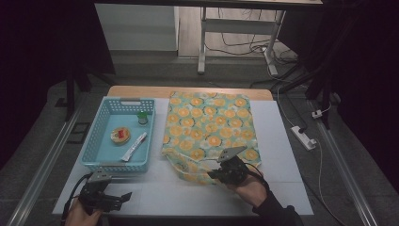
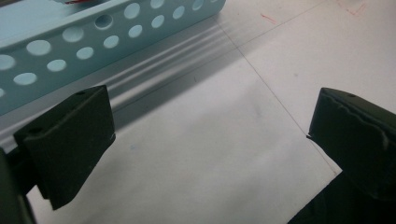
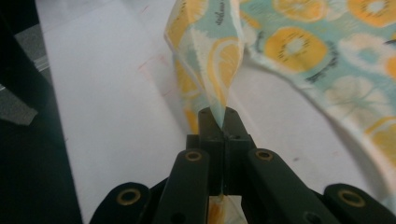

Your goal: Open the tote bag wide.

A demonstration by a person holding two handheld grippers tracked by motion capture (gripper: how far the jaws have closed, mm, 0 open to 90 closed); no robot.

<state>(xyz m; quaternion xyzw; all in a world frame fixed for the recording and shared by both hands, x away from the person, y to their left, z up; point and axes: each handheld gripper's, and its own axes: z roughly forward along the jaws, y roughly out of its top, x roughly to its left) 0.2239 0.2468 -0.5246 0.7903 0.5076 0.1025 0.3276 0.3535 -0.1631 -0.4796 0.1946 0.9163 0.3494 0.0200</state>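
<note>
A cloth bag (image 1: 209, 127) printed with orange slices on teal lies flat on the white table sheet, right of the basket. My right gripper (image 1: 211, 174) is at the bag's near edge and is shut on a fold of the cloth (image 3: 219, 70), which rises pinched between its jaws. My left gripper (image 1: 126, 196) rests near the table's front left corner, just in front of the basket; its jaws stand wide open over bare sheet with nothing between them.
A light blue perforated basket (image 1: 94, 157) sits at the left, its wall (image 2: 70, 51) close to my left gripper. It holds a round packet (image 1: 120, 135), a white tube (image 1: 134, 146) and a small green-capped jar (image 1: 142, 117). A power strip (image 1: 303, 137) lies on the floor at right.
</note>
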